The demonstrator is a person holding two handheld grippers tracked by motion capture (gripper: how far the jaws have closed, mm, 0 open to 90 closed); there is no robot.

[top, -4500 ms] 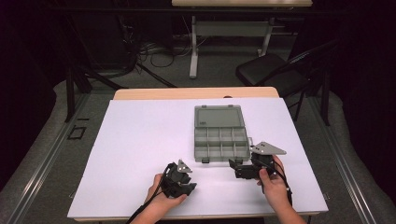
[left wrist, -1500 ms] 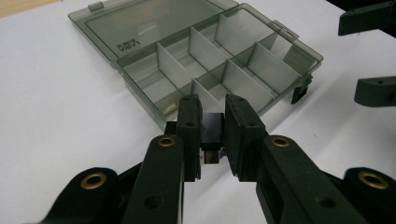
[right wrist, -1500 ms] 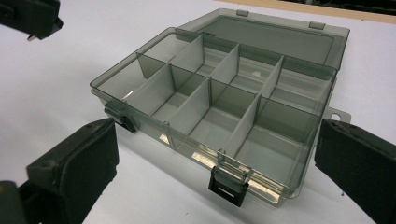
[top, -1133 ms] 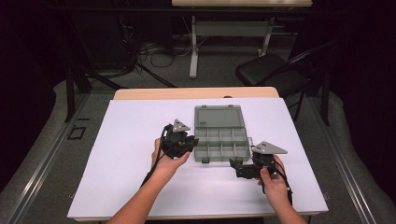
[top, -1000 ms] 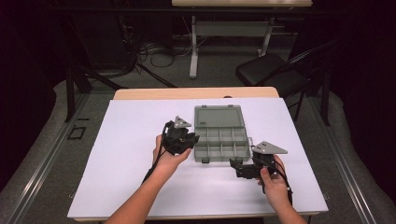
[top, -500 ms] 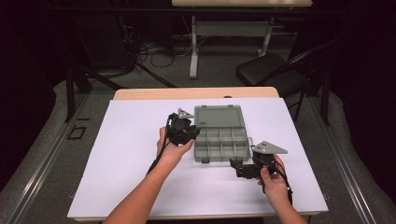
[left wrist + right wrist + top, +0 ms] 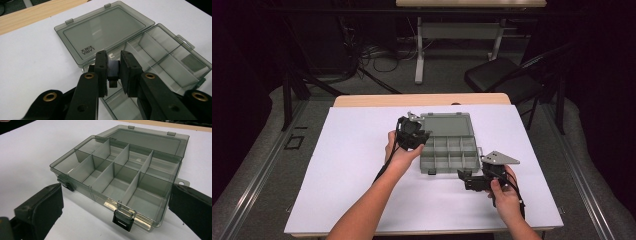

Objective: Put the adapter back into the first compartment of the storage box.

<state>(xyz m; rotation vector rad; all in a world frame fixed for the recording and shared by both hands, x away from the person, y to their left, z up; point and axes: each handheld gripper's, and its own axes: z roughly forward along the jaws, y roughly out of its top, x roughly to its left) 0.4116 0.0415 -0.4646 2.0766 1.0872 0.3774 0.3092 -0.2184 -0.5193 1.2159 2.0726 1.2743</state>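
Organizer box (image 7: 448, 147) of smoky clear plastic lay open on the white sheet (image 7: 342, 165) that covered the table, a little right of centre and toward the far edge. Its lid (image 7: 102, 32) was folded flat back on the sheet, hinged along the far side, with small raised lettering near one corner. The tray (image 7: 117, 180) was split by dividers into two rows of four compartments, all looking bare in the right gripper view. Two black latches (image 7: 123, 219) hung from the near wall, and a small tab stuck out at the right end. Left gripper (image 7: 413, 135) was held above the box's left end, over the seam between lid and tray. In its own view, the left gripper (image 7: 113, 71) had its jaws drawn narrow and clamped on a small black block (image 7: 113, 72), which sat squarely between the pads over the tray's edge. What the block was could not be told. Right gripper (image 7: 472, 181) rested near the sheet just off the box's near right corner, apart from it. In the right gripper view its jaws stood wide, one pad (image 7: 42, 206) at each side of the frame, with nothing between them and the box's near wall ahead.
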